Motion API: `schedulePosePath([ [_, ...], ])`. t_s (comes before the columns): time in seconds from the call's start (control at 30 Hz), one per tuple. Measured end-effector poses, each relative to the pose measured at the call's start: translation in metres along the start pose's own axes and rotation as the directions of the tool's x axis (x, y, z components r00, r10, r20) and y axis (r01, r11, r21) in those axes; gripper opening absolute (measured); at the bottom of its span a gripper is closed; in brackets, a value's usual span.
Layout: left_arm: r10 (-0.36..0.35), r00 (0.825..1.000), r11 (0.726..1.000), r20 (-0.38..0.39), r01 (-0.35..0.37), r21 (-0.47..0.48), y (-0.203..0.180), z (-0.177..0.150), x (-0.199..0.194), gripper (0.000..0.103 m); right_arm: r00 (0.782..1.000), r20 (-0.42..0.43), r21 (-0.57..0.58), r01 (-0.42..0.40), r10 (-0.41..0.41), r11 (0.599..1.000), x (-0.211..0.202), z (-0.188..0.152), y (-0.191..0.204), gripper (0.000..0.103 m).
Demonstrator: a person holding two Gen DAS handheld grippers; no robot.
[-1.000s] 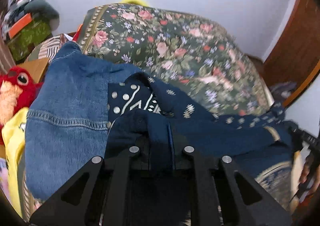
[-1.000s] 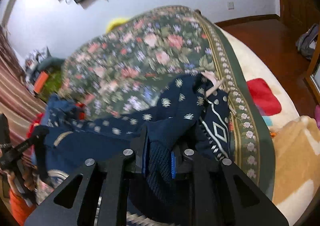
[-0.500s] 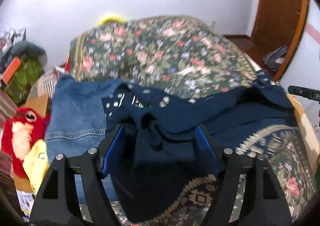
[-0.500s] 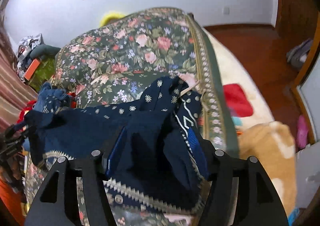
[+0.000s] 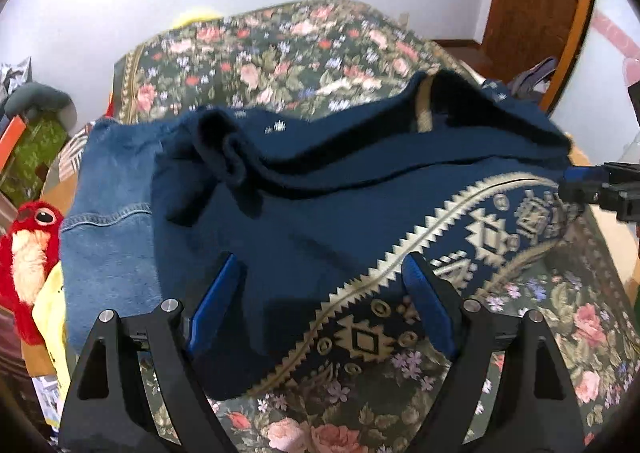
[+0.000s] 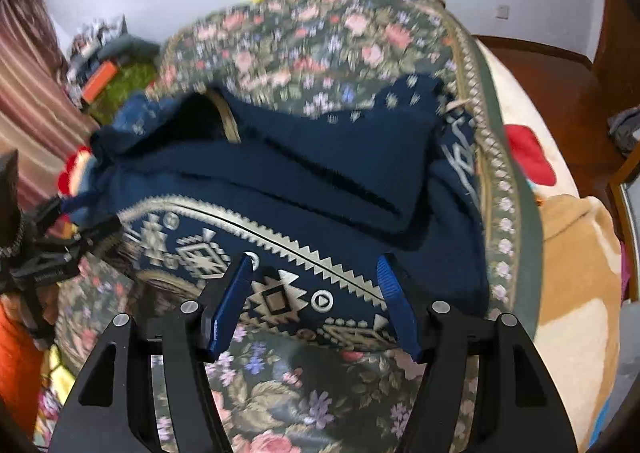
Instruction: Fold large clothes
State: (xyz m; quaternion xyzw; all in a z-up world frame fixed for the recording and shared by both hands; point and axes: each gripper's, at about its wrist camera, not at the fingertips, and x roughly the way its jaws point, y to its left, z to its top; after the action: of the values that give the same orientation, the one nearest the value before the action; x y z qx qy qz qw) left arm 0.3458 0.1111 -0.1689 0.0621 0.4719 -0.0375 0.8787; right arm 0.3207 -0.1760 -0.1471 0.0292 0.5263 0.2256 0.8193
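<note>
Now the navy knit sweater (image 5: 320,221) lies folded on the floral bed cover (image 5: 288,49), its patterned cream-zigzag hem nearest both grippers. Bare cover shows beyond the sweater. Left gripper (image 5: 320,293) and right gripper (image 6: 316,289) hover with fingers spread wide, gripping nothing. Denim jeans (image 5: 104,213) lie beside the sweater.
</note>
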Motion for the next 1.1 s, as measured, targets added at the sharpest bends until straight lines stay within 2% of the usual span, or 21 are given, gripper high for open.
schedulePosePath([
  [0.2,0.057,0.998,0.998,0.007,-0.057,0.041,0.008,0.031,0.027,0.083,1.0,-0.022,0.015,0.009,-0.009,1.0,0.037,0.031,-0.01,0.061],
  [0.27,0.062,0.998,0.996,0.001,-0.062,0.056,0.016,0.05,0.038,0.083,0.999,-0.026,0.004,0.043,-0.043,0.999,0.044,0.047,-0.013,0.061],
  [0.33,0.081,0.997,0.996,0.001,-0.081,0.033,0.03,0.071,0.043,0.083,0.998,-0.019,-0.004,0.066,-0.066,0.998,0.045,0.066,-0.017,0.061],
  [0.47,0.149,0.985,0.989,0.083,-0.147,-0.028,0.05,0.099,0.03,0.083,0.982,0.121,0.027,0.144,-0.146,0.989,0.023,0.093,-0.018,0.061],
  [0.53,0.13,0.985,0.99,0.113,-0.123,-0.071,0.06,0.106,0.02,0.083,0.974,0.171,-0.017,0.155,-0.15,0.988,0.012,0.096,-0.006,0.061],
  [0.6,0.072,0.99,0.99,0.123,-0.056,-0.127,0.069,0.105,0.01,0.083,0.974,0.192,-0.058,0.134,-0.12,0.989,0.006,0.091,0.007,0.061],
  [0.67,0.033,0.992,0.99,0.122,-0.015,-0.142,0.069,0.098,0.006,0.083,0.976,0.196,-0.092,0.11,-0.091,0.99,0.005,0.083,0.021,0.061],
  [0.87,-0.035,0.995,0.996,0.091,0.042,-0.076,0.033,0.068,0.001,0.083,0.989,0.148,-0.161,0.033,-0.008,0.986,0.015,0.055,0.059,0.061],
  [0.97,-0.093,0.994,0.995,0.064,0.095,-0.042,0.006,0.047,0.003,0.084,0.994,0.109,-0.185,0.012,0.008,0.983,0.026,0.042,0.07,0.067],
  [1.03,-0.116,0.992,0.993,0.047,0.117,-0.031,-0.006,0.037,0.008,0.084,0.997,0.081,-0.209,0.036,-0.019,0.977,0.034,0.032,0.073,0.07],
  [1.07,-0.117,0.993,0.993,0.025,0.118,-0.021,-0.015,0.028,0.014,0.084,0.997,0.077,-0.212,0.043,-0.027,0.976,0.035,0.028,0.071,0.074],
  [1.1,-0.106,0.994,0.994,0.008,0.106,-0.011,-0.02,0.023,0.019,0.084,0.997,0.073,-0.207,0.047,-0.033,0.977,0.037,0.024,0.068,0.082],
])
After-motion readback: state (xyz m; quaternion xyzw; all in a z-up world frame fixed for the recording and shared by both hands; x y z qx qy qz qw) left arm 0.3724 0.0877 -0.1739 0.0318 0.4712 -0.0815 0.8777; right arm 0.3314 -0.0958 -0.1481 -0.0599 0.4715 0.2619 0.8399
